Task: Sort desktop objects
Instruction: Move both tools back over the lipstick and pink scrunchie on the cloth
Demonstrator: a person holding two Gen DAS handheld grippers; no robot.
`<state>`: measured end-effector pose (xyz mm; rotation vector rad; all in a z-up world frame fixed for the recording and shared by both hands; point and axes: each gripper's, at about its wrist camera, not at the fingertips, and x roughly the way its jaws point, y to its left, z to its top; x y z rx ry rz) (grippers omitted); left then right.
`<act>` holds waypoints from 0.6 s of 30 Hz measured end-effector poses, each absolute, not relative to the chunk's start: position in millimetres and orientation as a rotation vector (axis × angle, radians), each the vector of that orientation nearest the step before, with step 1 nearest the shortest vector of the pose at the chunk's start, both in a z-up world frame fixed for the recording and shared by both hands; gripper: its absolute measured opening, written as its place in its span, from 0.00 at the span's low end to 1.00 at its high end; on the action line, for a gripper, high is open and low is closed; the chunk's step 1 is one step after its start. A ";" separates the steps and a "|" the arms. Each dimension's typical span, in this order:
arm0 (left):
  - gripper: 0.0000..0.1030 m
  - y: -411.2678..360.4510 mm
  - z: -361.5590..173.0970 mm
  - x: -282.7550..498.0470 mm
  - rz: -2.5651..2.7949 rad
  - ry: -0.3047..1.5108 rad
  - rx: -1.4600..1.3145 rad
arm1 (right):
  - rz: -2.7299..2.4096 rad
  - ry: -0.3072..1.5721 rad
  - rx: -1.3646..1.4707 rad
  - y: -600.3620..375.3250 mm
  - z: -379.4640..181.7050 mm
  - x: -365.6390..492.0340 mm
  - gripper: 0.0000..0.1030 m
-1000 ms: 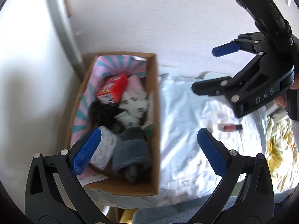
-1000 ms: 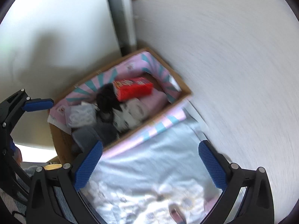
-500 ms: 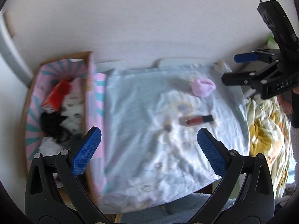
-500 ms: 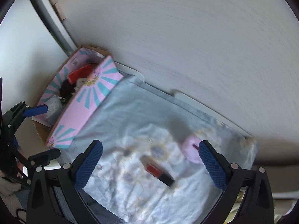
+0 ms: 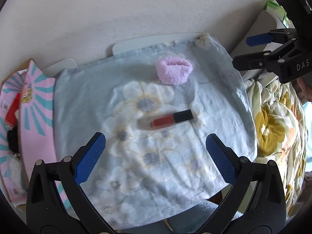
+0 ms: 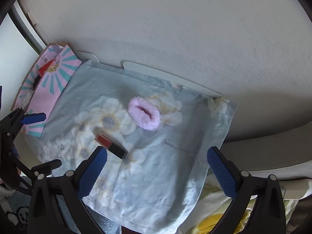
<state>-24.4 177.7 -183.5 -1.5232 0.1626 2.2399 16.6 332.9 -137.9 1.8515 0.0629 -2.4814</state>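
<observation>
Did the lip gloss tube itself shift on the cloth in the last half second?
No. The lip gloss tube lies beside the same printed flower, below the pink scrunchie; only the cameras moved.

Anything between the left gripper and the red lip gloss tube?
No: only bare floral cloth separates the left gripper from the red lip gloss tube, left wrist view.

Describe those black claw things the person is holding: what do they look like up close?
Each is a black plastic frame that forks into two fingers tipped with blue, cross-hatched pads. Silver rivets dot the joints. The left gripper and right gripper look alike. Seen from the left camera, the right one carries white letters "DAS" on its side, with a black handle rising above it. No sleeves are visible.
</observation>
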 end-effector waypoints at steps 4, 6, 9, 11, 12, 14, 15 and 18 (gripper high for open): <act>0.99 195.8 -203.2 -27.4 2.238 0.233 -1.495 | -2.414 0.100 1.825 336.9 -152.8 9.9 0.99; 0.98 204.0 -210.8 -28.8 2.230 0.337 -1.455 | -2.367 0.144 1.820 338.0 -162.6 4.8 0.99; 0.95 214.2 -220.8 -33.5 2.200 0.510 -1.377 | -2.310 0.196 1.803 340.8 -178.7 -4.9 0.99; 0.94 218.4 -228.6 -39.7 2.178 0.577 -1.354 | -2.284 0.204 1.782 342.0 -190.2 -12.7 0.99; 0.92 220.8 -233.7 -43.1 2.155 0.603 -1.338 | -2.266 0.196 1.776 341.8 -197.3 -17.1 0.99; 0.91 224.2 -239.7 -45.4 2.124 0.628 -1.313 | -2.231 0.211 1.767 339.3 -213.3 -26.0 0.99; 0.90 226.7 -243.2 -46.6 2.110 0.648 -1.300 | -2.221 0.260 1.752 336.0 -221.2 -29.6 0.99; 0.87 232.9 -251.1 -47.8 2.073 0.691 -1.230 | -2.208 0.351 1.703 330.5 -235.1 -36.8 0.95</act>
